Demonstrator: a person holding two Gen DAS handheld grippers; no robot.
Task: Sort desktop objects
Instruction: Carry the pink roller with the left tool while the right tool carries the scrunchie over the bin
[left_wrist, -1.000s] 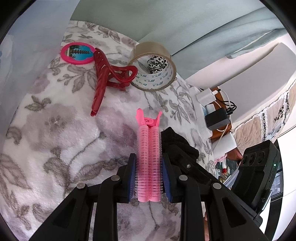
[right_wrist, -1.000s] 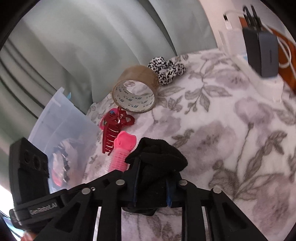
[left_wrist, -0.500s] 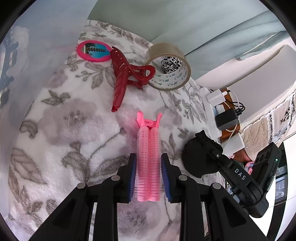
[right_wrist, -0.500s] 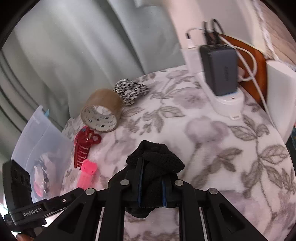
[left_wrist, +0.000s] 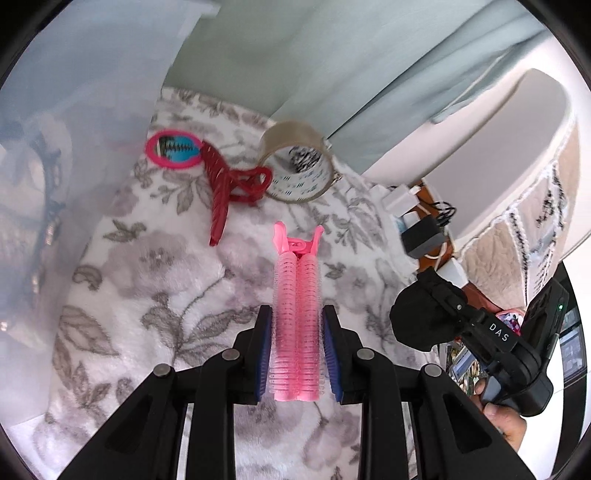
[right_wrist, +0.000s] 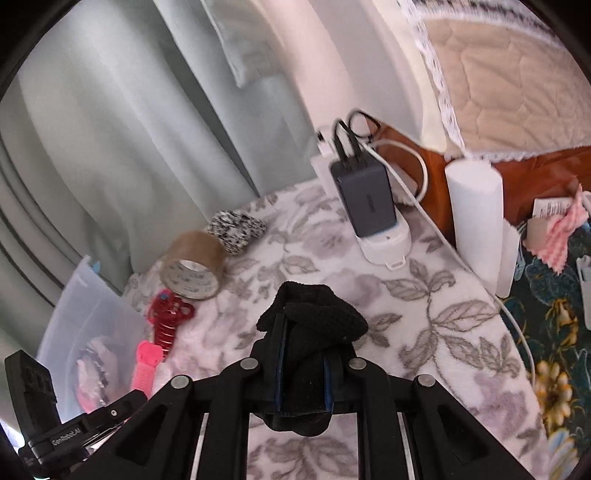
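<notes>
Now the pink hair roller clip (left_wrist: 296, 321) sits lengthwise between the closed fingers of the left gripper (left_wrist: 297, 350), lifted above the middle of the table, its hinged end pointing toward the far edge. The right gripper (right_wrist: 301, 369) is clamped on a black cloth bundle (right_wrist: 312, 321), also held off the surface near the right edge.

The roller is bristly and springy, so I judge it could twist or slide out if the squeeze eases during the carry. The soft black cloth droops over the fingers and could snag or slip free. A clear plastic bin (right_wrist: 88, 317) stands at the left edge, already holding small items; its wall is close to the left gripper and could be bumped.

A red claw clip (left_wrist: 225, 188), a pink round mirror (left_wrist: 173, 150), a roll of brown tape (left_wrist: 299, 162) and a black-and-white scrunchie (right_wrist: 236, 229) lie toward the far edge. The table wears a plush white cover (right_wrist: 424, 317) with grey flowers. A pale green curtain (right_wrist: 110, 129) hangs behind, and a charger on a power strip (right_wrist: 369, 199) sits at the far right corner.
</notes>
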